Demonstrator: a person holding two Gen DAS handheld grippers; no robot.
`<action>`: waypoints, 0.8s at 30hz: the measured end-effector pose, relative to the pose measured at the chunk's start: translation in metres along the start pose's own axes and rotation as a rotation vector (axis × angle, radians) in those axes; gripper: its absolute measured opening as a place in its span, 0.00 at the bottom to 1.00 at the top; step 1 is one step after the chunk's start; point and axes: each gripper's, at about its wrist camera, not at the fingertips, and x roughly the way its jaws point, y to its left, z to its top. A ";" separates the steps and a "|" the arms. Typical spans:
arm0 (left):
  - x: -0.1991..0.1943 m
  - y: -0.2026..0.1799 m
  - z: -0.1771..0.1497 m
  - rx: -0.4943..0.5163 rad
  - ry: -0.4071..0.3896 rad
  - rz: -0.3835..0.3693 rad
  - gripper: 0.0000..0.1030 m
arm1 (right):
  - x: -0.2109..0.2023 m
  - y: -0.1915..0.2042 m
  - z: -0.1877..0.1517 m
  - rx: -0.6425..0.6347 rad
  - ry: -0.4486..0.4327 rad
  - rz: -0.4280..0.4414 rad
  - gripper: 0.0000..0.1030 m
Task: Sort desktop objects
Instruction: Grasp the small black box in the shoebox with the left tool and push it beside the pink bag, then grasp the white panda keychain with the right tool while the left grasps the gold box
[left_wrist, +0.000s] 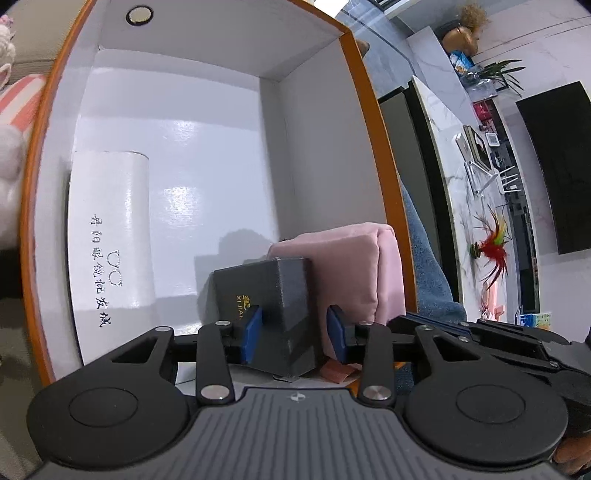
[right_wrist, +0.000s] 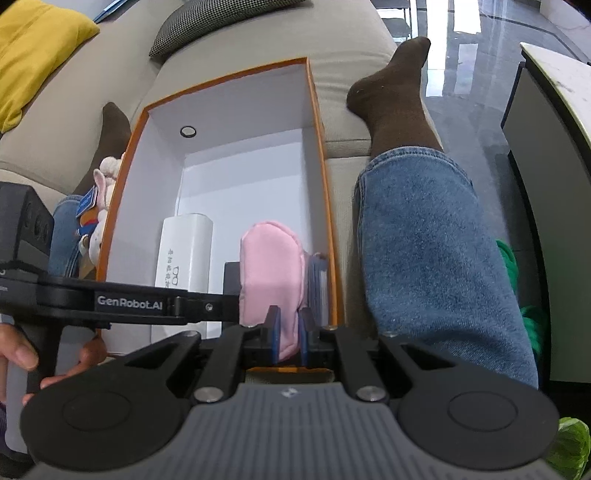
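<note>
Left tool (left_wrist: 293, 334) astride black box (left_wrist: 273, 295), seemingly ungripped, right tool (right_wrist: 288, 336) pinching pink pouch (right_wrist: 271, 273)

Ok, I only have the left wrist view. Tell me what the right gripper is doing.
Observer: The right gripper is shut on the near end of the pink pouch, inside the orange box.
Operator: Report what's on the pouch's right side.
Observer: A blue pack stands upright between the pouch and the box's right wall.
Operator: Now tell me what the box sits on.
Observer: A beige sofa, with a jeans leg along the box's right side.
</note>
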 end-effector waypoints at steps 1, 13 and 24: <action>-0.001 0.000 0.000 0.003 0.001 0.001 0.42 | -0.001 0.001 0.000 -0.005 0.001 0.003 0.11; -0.012 -0.018 -0.004 0.087 -0.047 0.080 0.43 | -0.019 0.011 0.000 -0.034 -0.044 -0.014 0.17; -0.074 -0.027 -0.018 0.204 -0.168 0.136 0.43 | -0.039 0.041 0.002 -0.144 -0.125 -0.016 0.18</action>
